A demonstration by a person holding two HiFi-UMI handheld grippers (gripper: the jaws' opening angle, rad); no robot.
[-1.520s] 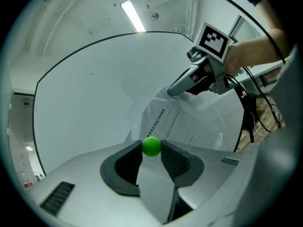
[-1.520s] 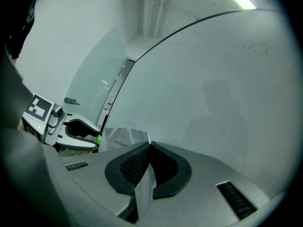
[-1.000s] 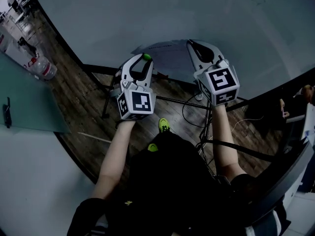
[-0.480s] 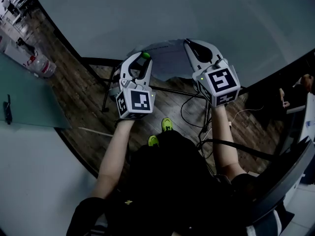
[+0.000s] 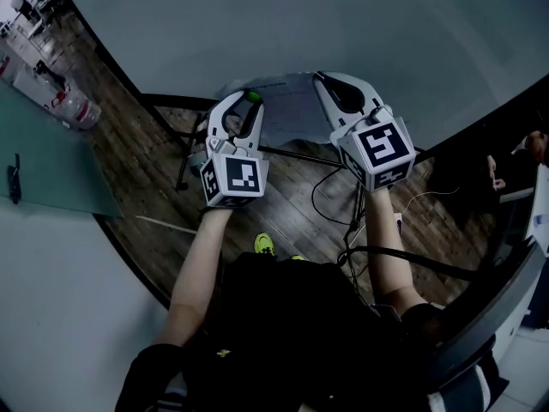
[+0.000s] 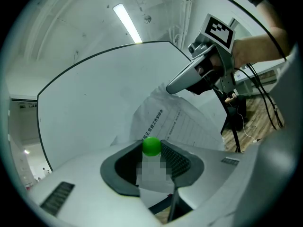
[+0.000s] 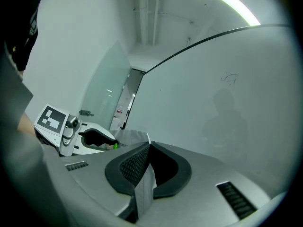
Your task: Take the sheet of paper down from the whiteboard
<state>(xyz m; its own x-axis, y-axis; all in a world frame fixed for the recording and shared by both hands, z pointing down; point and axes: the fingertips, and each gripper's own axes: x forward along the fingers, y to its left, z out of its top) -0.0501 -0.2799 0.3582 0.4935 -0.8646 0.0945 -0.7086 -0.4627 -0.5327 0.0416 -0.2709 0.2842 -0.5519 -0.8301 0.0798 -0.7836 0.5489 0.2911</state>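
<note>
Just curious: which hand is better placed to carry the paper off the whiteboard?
Probably the right: the right gripper has its jaws pinched on the sheet of paper, while the left gripper has a green ball between its jaws.

Head view steeply down; gripper views share whiteboard

The sheet of paper, gripped by the left gripper and right gripper, has pulled away from the whiteboard toward the person, whose shoe has stepped back.

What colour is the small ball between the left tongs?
The ball is bright green, clearest in the left gripper view.
</note>
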